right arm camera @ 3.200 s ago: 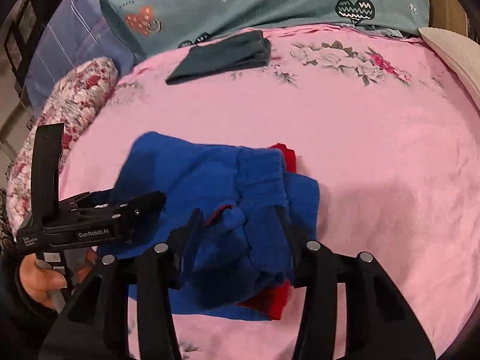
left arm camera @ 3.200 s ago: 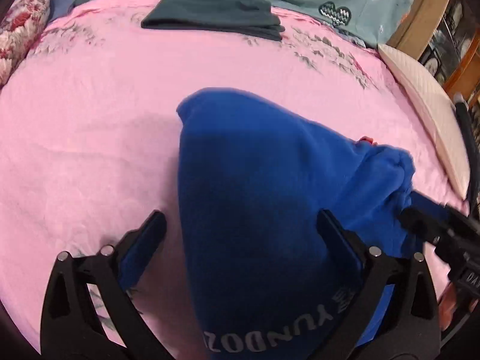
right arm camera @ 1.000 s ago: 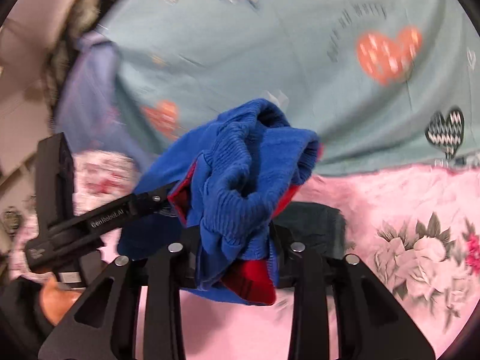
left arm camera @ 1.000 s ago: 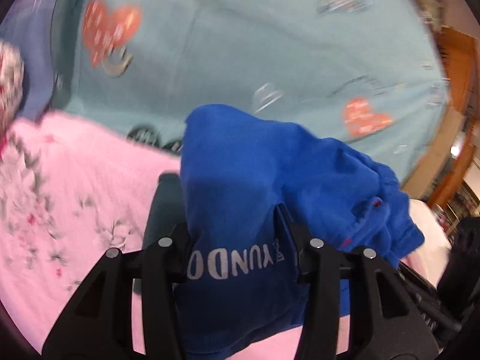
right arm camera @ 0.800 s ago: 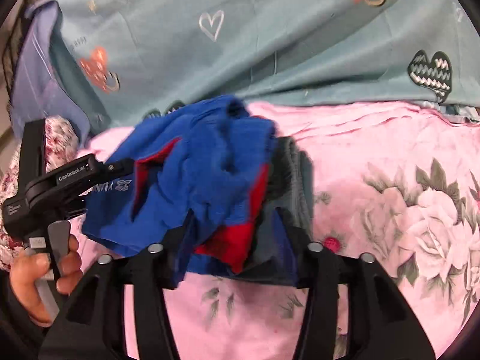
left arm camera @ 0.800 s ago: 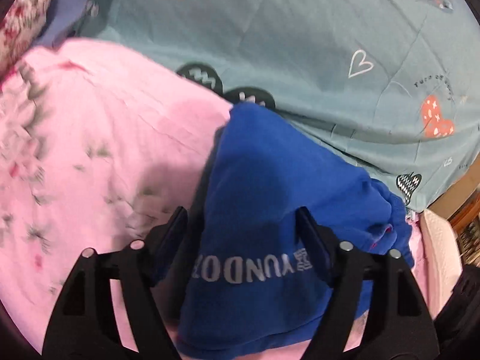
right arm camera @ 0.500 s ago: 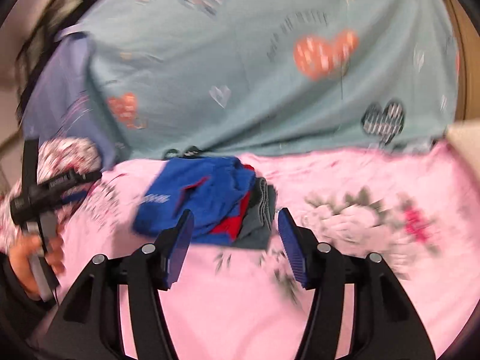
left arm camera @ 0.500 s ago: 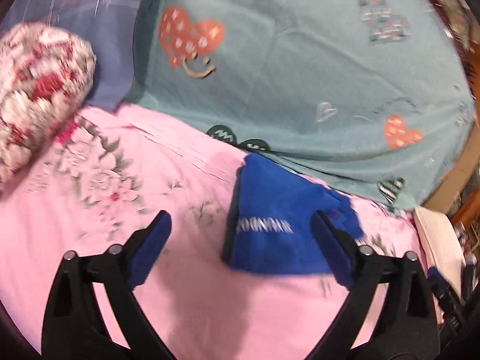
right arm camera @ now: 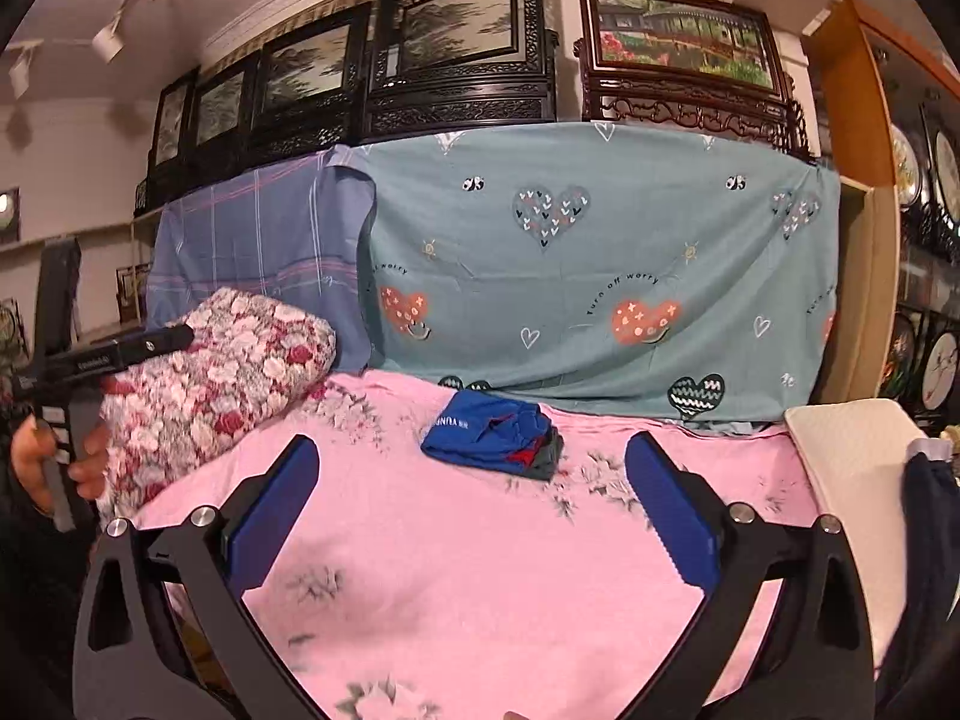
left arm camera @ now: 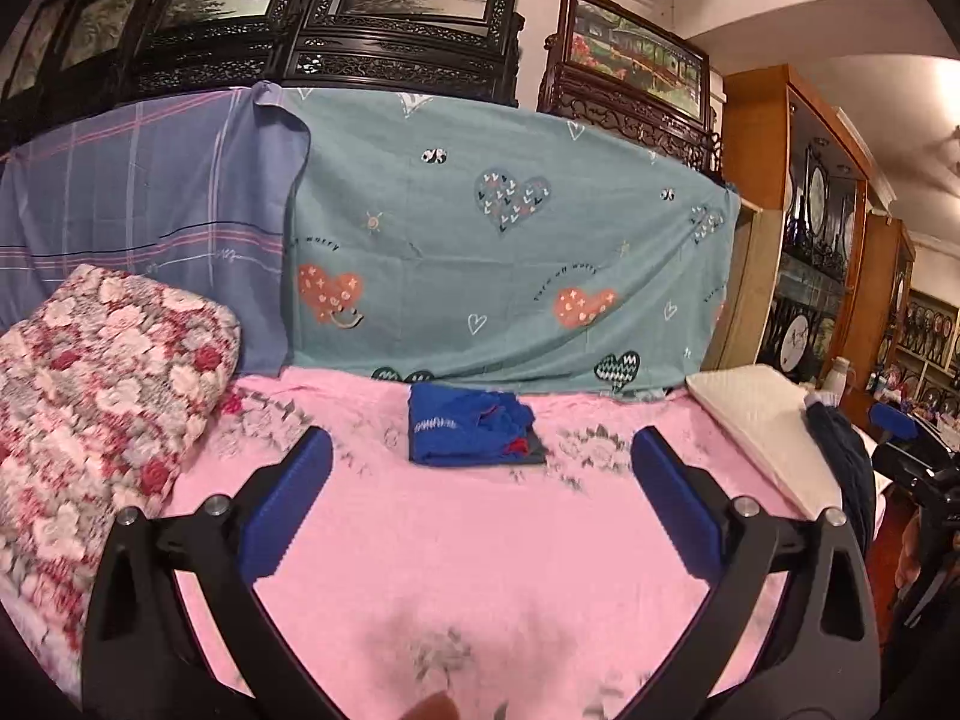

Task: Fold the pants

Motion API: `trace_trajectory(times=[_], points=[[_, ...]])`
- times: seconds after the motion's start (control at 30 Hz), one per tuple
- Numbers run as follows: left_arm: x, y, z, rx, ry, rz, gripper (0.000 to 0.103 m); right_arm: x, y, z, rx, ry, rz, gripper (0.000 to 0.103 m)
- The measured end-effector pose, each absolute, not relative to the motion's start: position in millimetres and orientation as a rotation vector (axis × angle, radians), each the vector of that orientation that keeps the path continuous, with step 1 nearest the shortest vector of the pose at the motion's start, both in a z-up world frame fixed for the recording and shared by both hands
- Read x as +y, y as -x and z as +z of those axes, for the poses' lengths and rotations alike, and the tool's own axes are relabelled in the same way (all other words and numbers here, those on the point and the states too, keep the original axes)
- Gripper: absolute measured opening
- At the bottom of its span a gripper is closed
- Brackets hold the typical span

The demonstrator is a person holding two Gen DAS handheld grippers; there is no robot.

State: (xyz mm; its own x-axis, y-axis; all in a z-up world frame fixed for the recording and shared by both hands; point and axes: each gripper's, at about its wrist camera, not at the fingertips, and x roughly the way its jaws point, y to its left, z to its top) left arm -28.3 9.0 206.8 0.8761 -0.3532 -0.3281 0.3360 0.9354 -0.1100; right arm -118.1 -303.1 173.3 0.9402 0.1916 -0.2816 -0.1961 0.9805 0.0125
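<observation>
The folded blue pants with red lining lie on top of a dark grey folded garment at the far edge of the pink bed sheet. They also show in the right wrist view. My left gripper is open and empty, well back from the pants. My right gripper is open and empty too, also far from them. The left gripper body shows at the left of the right wrist view.
A rolled floral quilt lies at the left. A teal heart-print sheet hangs behind the bed. A cream pillow and a dark garment sit at the right edge. Wooden cabinets stand to the right.
Both grippers carried the folded pants to the far edge, set them on the grey garment, let go, and drew back toward the near side of the bed.
</observation>
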Motion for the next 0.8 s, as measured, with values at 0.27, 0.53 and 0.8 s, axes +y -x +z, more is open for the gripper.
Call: trace_trajectory(times=[0.27,0.53,0.8], points=[[7.5,45.5,79.5,0.588,0.086,-0.314,0.101,-291.2,125.9,43.2,0.401,-0.095,0.095,0.102],[-4.6,45.1,67.6,0.540,-0.014,-0.237,0.101,-270.9,126.5,29.9,0.348,0.005,-0.002,0.102],[-6.0,26.2,60.7,0.588,-0.016,-0.223,0.101,-279.4,112.3,27.1,0.359,-0.019,-0.025,0.102]])
